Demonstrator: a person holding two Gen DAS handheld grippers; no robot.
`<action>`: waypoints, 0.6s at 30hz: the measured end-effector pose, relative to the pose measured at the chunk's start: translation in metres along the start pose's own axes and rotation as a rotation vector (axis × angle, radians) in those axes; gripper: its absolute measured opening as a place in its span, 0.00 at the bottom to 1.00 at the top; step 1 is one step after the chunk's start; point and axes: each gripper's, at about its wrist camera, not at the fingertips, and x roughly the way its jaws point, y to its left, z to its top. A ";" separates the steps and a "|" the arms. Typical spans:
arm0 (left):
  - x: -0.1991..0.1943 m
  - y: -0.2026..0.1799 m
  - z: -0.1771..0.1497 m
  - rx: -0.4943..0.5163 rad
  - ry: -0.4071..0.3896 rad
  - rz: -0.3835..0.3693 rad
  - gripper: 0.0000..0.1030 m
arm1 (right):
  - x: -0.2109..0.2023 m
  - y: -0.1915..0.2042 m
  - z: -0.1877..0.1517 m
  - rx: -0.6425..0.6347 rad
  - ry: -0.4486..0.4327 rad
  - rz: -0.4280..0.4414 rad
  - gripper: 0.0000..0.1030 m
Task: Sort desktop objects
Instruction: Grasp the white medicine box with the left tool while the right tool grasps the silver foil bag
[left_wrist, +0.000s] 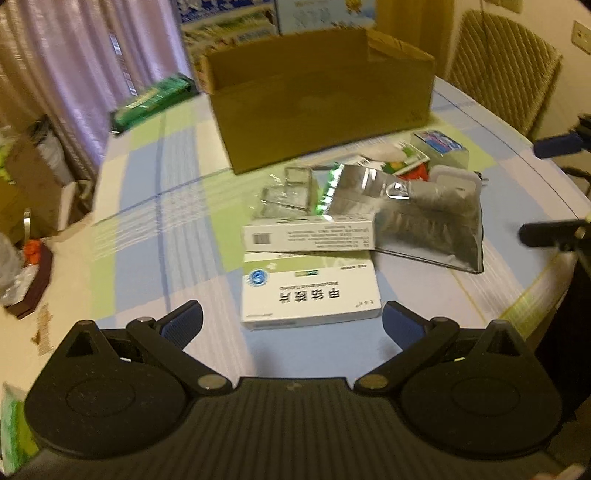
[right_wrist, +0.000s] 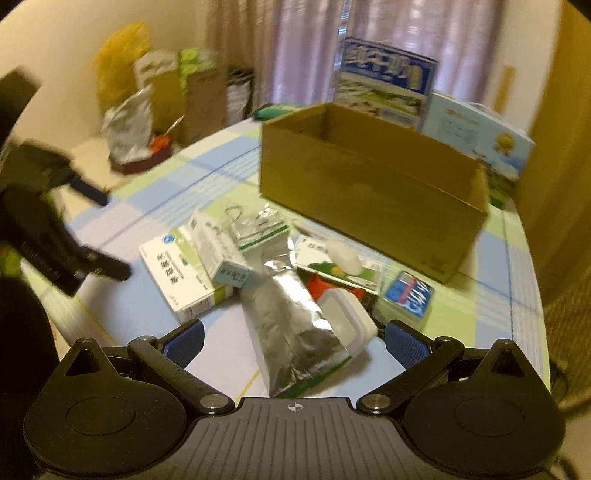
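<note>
A pile of small items lies on the checked tablecloth (left_wrist: 159, 221) in front of an open cardboard box (left_wrist: 321, 103) (right_wrist: 369, 184). My left gripper (left_wrist: 291, 325) is open just short of a white medicine box (left_wrist: 310, 291) (right_wrist: 177, 273), one finger to either side of its near end. A second, narrower carton (left_wrist: 310, 234) (right_wrist: 221, 251) rests on that box. My right gripper (right_wrist: 295, 336) is open above a silver foil pouch (right_wrist: 295, 325) (left_wrist: 432, 221). Beside the pouch sit a white plastic container (right_wrist: 347, 314) and a clear case with a blue label (right_wrist: 408, 291). Each gripper shows at the edge of the other's view.
A green box (left_wrist: 151, 99) lies at the table's far left edge. Printed cartons (right_wrist: 384, 85) stand behind the cardboard box. A wicker chair (left_wrist: 502, 74) is at the far right. Bags and boxes (right_wrist: 147, 96) crowd the floor beyond the table.
</note>
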 end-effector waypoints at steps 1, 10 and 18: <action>0.005 0.001 0.003 0.015 0.002 -0.017 0.99 | 0.005 0.002 0.000 -0.020 0.007 0.010 0.98; 0.048 0.003 0.015 0.367 0.057 -0.071 0.98 | 0.045 0.004 0.010 -0.203 0.101 0.067 0.98; 0.062 -0.005 0.024 0.736 -0.015 -0.144 0.86 | 0.071 0.011 0.013 -0.368 0.162 0.126 0.86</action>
